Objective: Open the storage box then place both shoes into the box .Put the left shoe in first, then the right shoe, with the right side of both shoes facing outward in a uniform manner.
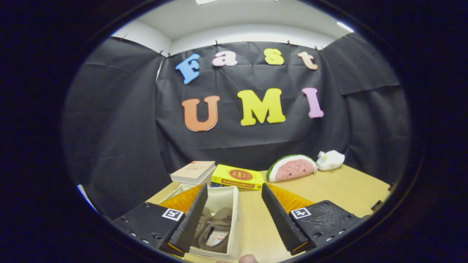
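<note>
1. The tongs [234, 215] are released, their fingers spread wide and holding nothing, above the bench [329, 190].
2. The storage box [234, 204] stands open on the bench, between the fingers and nearer the left one.
3. A brownish shoe [215, 226] lies inside the box.
4. Beyond the box lie a pale book [193, 171] and a yellow book [237, 176], side by side.
5. Farther right, near the wall, a watermelon-slice plush [291, 168] touches a small white plush [331, 160].
</note>
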`<state>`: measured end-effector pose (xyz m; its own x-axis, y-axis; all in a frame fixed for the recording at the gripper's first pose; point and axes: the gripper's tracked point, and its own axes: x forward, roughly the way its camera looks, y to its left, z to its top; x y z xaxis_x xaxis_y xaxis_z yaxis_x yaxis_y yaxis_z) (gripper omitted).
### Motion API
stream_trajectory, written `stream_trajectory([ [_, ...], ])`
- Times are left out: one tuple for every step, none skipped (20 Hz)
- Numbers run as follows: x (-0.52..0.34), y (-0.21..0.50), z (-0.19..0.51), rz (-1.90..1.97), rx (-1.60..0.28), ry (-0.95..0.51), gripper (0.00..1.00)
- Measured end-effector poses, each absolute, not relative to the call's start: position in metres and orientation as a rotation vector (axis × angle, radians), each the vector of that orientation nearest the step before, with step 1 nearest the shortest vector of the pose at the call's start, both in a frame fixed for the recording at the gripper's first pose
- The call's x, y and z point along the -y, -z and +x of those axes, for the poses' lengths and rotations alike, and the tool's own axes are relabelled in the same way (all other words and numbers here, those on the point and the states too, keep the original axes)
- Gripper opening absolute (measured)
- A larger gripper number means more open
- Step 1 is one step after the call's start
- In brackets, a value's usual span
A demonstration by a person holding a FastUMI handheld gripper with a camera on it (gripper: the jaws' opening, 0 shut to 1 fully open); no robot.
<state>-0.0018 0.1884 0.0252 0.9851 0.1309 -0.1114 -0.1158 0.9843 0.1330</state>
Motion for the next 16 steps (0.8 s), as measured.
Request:
stream_trajectory([
  [-0.186, -0.031, -0.012, 0.113, -0.104, -0.134, 0.94],
  [-0.183, -0.038, -0.021, 0.102, -0.084, -0.137, 0.95],
  [-0.176, -0.047, -0.032, 0.090, -0.050, -0.131, 0.95],
  [-0.167, -0.056, -0.042, 0.082, -0.012, -0.111, 0.96],
  [-0.158, -0.063, -0.052, 0.084, 0.025, -0.090, 0.97],
  [-0.155, -0.066, -0.062, 0.082, 0.043, -0.086, 0.97],
  [-0.151, -0.068, -0.073, 0.075, 0.055, -0.082, 0.96],
  [-0.147, -0.073, -0.081, 0.071, 0.068, -0.078, 0.96],
  [-0.145, -0.079, -0.088, 0.072, 0.077, -0.080, 0.96],
  [-0.144, -0.082, -0.095, 0.076, 0.078, -0.087, 0.96],
  [-0.145, -0.087, -0.101, 0.082, 0.071, -0.098, 0.96],
  [-0.145, -0.090, -0.106, 0.090, 0.066, -0.106, 0.96],
  [-0.148, -0.090, -0.111, 0.090, 0.062, -0.123, 0.95],
  [-0.147, -0.090, -0.113, 0.086, 0.052, -0.127, 0.95],
  [-0.146, -0.083, -0.118, 0.095, 0.036, -0.125, 0.95],
  [-0.151, -0.078, -0.123, 0.105, 0.025, -0.135, 0.95],
])
